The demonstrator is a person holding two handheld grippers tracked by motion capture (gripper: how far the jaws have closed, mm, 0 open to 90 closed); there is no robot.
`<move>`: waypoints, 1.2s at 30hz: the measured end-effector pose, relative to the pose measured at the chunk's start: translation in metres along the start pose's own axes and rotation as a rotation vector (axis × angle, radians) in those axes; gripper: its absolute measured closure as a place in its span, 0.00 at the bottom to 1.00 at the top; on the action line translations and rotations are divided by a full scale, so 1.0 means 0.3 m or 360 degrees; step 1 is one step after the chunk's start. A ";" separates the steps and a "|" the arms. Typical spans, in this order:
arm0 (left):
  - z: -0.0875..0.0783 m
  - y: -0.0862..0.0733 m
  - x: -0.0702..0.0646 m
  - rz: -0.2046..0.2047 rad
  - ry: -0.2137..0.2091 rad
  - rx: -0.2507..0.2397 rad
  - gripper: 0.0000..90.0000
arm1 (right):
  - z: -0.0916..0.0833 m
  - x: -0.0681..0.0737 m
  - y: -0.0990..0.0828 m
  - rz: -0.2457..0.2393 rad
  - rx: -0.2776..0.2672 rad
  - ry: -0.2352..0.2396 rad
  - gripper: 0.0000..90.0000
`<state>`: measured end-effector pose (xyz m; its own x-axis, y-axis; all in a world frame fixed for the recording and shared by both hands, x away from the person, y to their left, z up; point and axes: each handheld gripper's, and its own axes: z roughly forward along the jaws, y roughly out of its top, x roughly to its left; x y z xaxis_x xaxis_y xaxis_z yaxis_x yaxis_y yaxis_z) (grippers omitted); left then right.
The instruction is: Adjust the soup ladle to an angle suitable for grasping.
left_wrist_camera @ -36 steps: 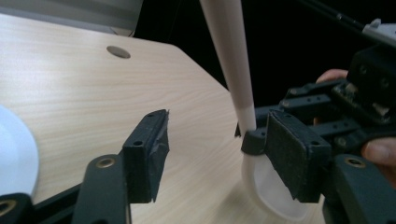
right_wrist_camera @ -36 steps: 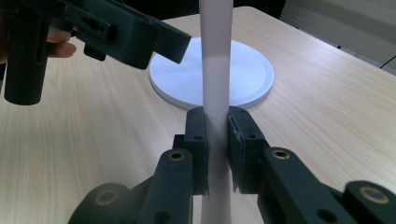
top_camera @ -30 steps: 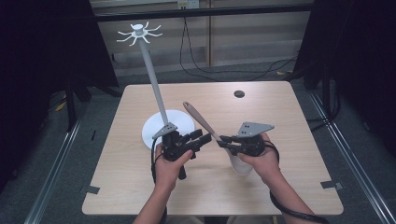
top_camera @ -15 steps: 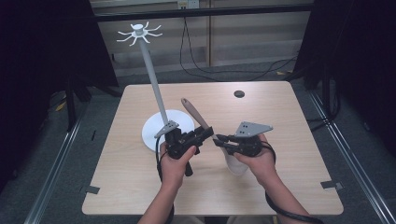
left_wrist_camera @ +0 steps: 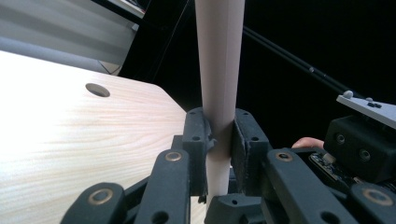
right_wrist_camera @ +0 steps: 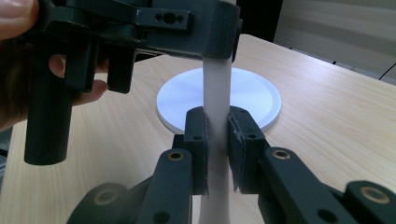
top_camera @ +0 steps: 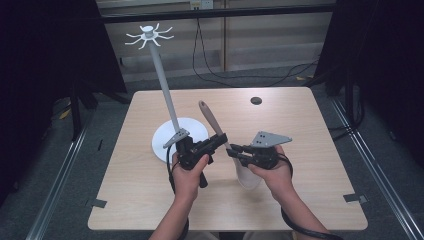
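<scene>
A long spatula (top_camera: 209, 117) with a brownish handle and a white blade slants above the table's middle, held between both hands. My left gripper (top_camera: 222, 139) is shut on its handle; the jaws have just been closing, and in the left gripper view the pale handle (left_wrist_camera: 219, 56) sits clamped between the pads (left_wrist_camera: 198, 140). My right gripper (top_camera: 232, 150) is shut on the same handle a little lower, nearer the blade. In the right gripper view the handle (right_wrist_camera: 217, 88) rises from its jaws to the left gripper (right_wrist_camera: 205, 28) above.
A white stand with a round base (top_camera: 167, 145) and a thin leaning pole (top_camera: 162, 75), topped by a ring of hooks (top_camera: 149, 34), sits left of the hands. The base (right_wrist_camera: 247, 98) lies just behind the spatula. A dark hole (top_camera: 256, 100) marks the table's far right.
The left gripper's jaws have closed onto the spatula handle. The right hand has shifted slightly left with the spatula, which the right gripper still holds.
</scene>
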<state>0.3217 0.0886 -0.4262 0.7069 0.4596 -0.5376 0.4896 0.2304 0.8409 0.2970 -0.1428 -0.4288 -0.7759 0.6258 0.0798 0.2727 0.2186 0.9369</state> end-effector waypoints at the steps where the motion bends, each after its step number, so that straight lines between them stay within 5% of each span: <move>1: 0.000 0.002 -0.004 0.0003 0.0007 0.0005 0.86 | 0.003 0.003 -0.002 0.0013 -0.0001 -0.0003 0.88; 10: -0.006 0.015 -0.011 0.0069 -0.0004 0.0032 0.86 | -0.007 -0.002 -0.002 0.0037 -0.0018 0.0006 0.82; 18: -0.028 0.043 -0.003 0.0120 0.0033 0.0063 0.87 | -0.074 -0.038 -0.015 0.0096 0.0033 -0.0093 0.51; 26: -0.051 0.081 0.000 0.0154 0.0056 0.0071 0.87 | -0.110 -0.055 -0.077 0.0082 0.0217 -0.0217 0.18; 36: -0.078 0.139 -0.007 0.0204 0.0077 0.0098 0.87 | -0.111 -0.073 -0.120 0.0103 0.0312 -0.0254 0.03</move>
<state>0.3289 0.1173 -0.3885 0.7407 0.5232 -0.4214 0.4287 0.1147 0.8961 0.2852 -0.1893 -0.4528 -0.6577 0.7502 0.0682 0.4362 0.3054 0.8465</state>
